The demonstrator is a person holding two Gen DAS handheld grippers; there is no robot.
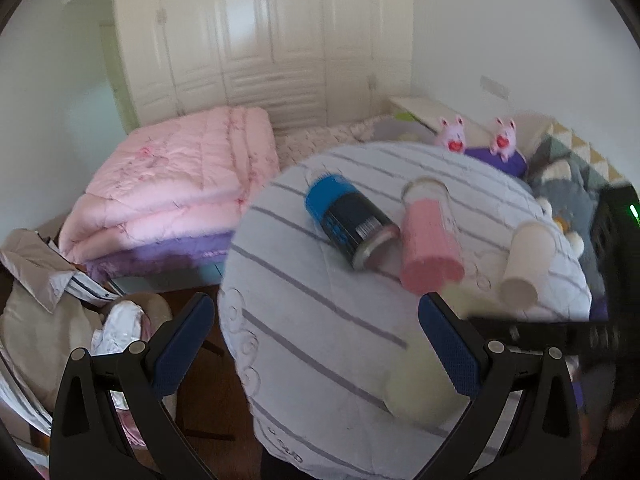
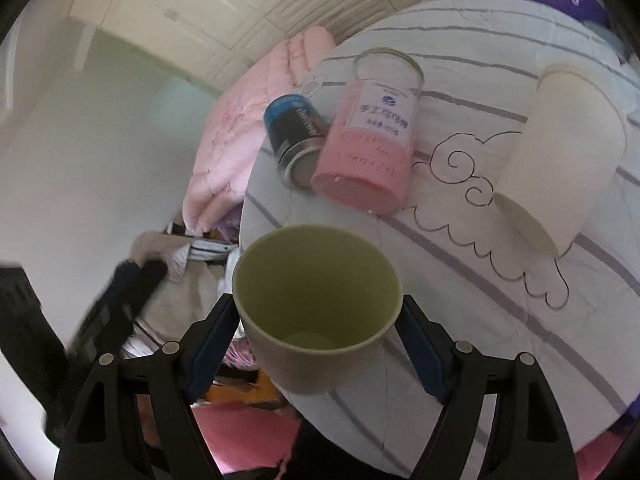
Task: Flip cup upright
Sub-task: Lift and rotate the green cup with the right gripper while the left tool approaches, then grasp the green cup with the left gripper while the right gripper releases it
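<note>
Bedroom clutter surrounds a striped cushion. Left view: the left hand-held gripper gapes, holding nothing; one blue can, one pink jar, one white paper cup lie toppled. Right view — the right hand-held gripper clamps one green cup, mouth tilted toward the camera; likely mid-flip, setting down remains

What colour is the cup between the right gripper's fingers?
Pale yellow-green cup, inside and out; clearest in the right wrist view.
</note>
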